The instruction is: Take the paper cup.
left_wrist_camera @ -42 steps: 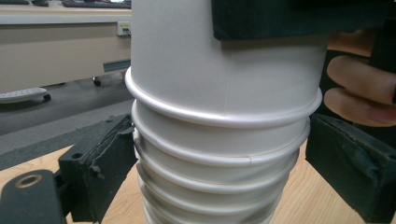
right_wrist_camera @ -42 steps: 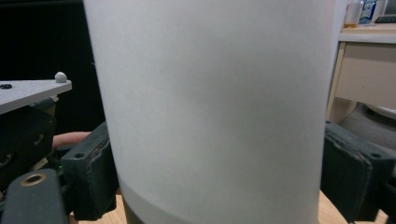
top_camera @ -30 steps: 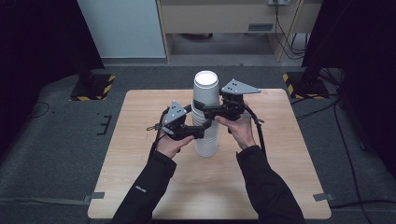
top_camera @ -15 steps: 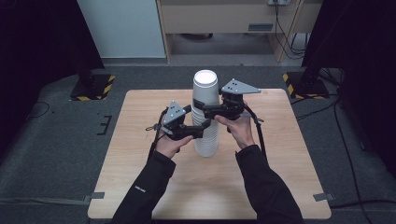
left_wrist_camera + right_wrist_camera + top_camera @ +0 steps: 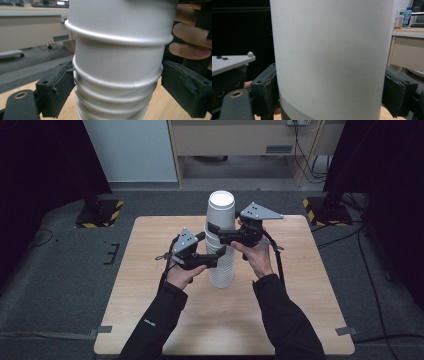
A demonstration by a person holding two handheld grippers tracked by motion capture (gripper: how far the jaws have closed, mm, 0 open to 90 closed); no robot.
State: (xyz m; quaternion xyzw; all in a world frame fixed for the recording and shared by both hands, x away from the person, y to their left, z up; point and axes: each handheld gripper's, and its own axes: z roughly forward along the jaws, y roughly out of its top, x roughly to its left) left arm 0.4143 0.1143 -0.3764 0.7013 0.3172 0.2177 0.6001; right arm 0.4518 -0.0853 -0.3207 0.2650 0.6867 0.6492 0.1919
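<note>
A tall stack of white paper cups (image 5: 221, 267) stands upright in the middle of the wooden table (image 5: 150, 320). My left gripper (image 5: 215, 259) is shut on the stack's lower part; in the left gripper view its pads (image 5: 58, 87) press both sides of the ribbed stack (image 5: 117, 65). My right gripper (image 5: 216, 232) comes in from the right and is shut on the top cup (image 5: 221, 212). In the right gripper view the top cup's smooth wall (image 5: 332, 57) sits between the pads (image 5: 265, 92). A hand's fingers (image 5: 190, 42) show behind the stack.
Beyond the table's far edge stand a beige cabinet (image 5: 240, 140) and a pale panel (image 5: 130, 150). Yellow-and-black striped stand bases (image 5: 100, 212) (image 5: 325, 210) flank the table on the grey floor. Two bottles (image 5: 403, 17) stand on a desk.
The top cup and my right gripper have edged up very slightly. My left gripper has stayed where it was on the stack.
</note>
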